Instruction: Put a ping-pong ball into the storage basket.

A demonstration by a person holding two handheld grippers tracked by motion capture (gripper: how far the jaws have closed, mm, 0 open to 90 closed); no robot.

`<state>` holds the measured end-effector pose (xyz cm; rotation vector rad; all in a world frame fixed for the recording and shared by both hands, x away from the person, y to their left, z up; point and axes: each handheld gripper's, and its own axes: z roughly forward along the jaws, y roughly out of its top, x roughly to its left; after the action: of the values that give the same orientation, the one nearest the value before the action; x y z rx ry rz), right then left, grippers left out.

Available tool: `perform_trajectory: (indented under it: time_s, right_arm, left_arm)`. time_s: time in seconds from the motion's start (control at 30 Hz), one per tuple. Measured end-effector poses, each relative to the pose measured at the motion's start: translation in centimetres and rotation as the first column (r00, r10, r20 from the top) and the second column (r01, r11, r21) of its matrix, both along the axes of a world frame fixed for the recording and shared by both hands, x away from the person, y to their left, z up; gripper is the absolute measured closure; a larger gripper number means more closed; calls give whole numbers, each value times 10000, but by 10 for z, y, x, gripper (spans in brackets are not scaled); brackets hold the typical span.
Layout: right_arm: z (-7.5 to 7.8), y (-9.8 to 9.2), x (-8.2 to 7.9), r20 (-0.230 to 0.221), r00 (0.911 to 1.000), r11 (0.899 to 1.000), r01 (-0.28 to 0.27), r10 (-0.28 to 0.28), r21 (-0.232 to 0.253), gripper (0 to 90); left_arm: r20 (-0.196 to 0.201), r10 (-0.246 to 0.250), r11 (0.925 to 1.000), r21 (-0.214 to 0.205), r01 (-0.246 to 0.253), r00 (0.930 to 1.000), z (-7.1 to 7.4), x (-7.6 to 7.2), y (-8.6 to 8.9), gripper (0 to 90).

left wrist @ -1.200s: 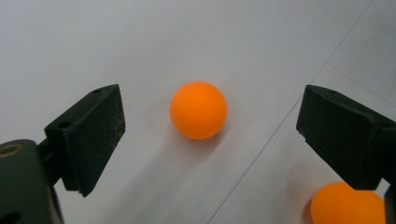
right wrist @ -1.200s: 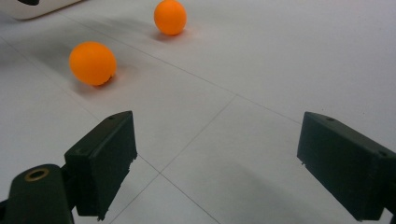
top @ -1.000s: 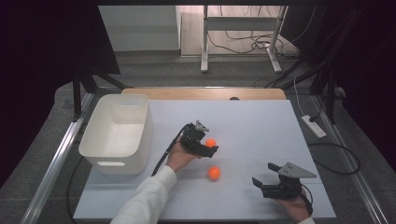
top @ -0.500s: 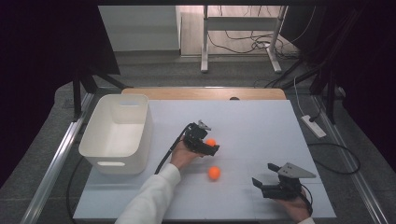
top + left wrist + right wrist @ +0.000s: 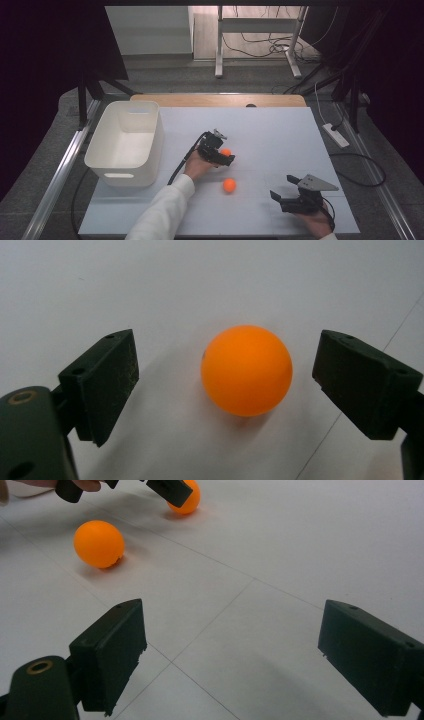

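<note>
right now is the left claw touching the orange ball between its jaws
Apart. The left gripper view shows bare table either side of the orange ball, between it and the left claw's just-closing jaws.

- The wide desk has a pale grey-white top crossed by thin seam lines, with a light wooden strip along its far edge.
- A white rectangular plastic basket stands at its left side.
- A small orange plastic ball lies near the middle.
- A second orange ball lies just nearer the person, apart from the first.
</note>
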<state>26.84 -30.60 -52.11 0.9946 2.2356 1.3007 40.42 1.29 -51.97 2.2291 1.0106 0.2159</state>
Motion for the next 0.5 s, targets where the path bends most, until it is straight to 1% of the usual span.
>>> perform_trajectory:
  time_s: [0.13, 0.23, 0.4, 0.5]
  right_arm:
    - [0, -1, 0, 27, 10000, 10000, 9, -9, 46, 115]
    - [0, -1, 0, 40, 10000, 10000, 10, -10, 55, 115]
    - [1, -1, -1, 65, 10000, 10000, 19, -19, 40, 115]
    - [1, -1, -1, 70, 10000, 10000, 43, -43, 30, 116]
  left_arm:
    - [-45, -83, 10000, -25, 83, 10000, -1, 0, 0, 158]
    - [-52, -264, 9996, -66, 264, 9996, 0, 0, 0, 220]
    - [-141, -245, 9997, 8, 246, 9996, 0, 1, 2, 264]
    - [-167, -301, 9995, 5, 301, 9994, 0, 0, 2, 313]
